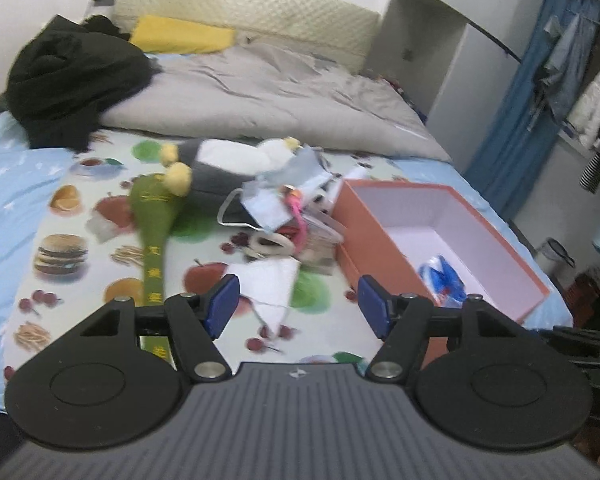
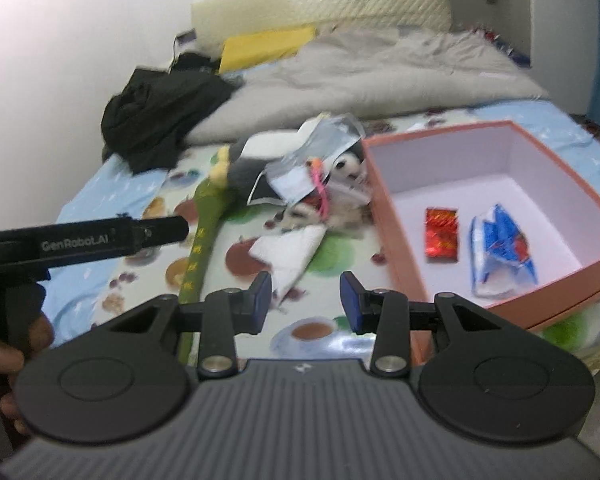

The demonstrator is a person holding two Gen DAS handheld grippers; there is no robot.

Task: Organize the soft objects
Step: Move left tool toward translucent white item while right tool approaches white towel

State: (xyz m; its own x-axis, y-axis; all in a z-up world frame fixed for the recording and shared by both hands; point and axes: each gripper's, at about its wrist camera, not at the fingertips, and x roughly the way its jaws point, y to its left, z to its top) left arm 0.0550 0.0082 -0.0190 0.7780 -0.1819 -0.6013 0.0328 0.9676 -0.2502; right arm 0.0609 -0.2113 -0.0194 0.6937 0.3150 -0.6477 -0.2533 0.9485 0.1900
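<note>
An open orange box (image 1: 352, 216) (image 2: 384, 204) with a white inside stands on the bed at the right. It holds a blue-and-white packet (image 1: 444, 276) (image 2: 500, 248) and a red foil packet (image 2: 442, 232). Left of the box lies a pile: a grey-and-white plush (image 1: 220, 160) (image 2: 248, 164), a green plush stick (image 1: 154, 216) (image 2: 204, 224), face masks (image 1: 260, 204) (image 2: 292, 184), a pink strap (image 1: 296, 216) (image 2: 320, 196) and a white tissue (image 1: 272, 284) (image 2: 288, 252). My left gripper (image 1: 296, 304) is open and empty above the tissue. My right gripper (image 2: 306, 300) is open and empty beside the box's near left corner.
A fruit-print sheet (image 1: 72, 240) (image 2: 320, 264) covers the bed. Black clothes (image 1: 68, 80) (image 2: 156, 120), a grey duvet (image 1: 268, 96) (image 2: 380, 72) and a yellow cloth (image 1: 180, 34) (image 2: 264, 46) lie at the back. Hanging clothes (image 1: 572, 68) fill the right. The left gripper's body (image 2: 76, 240) juts in.
</note>
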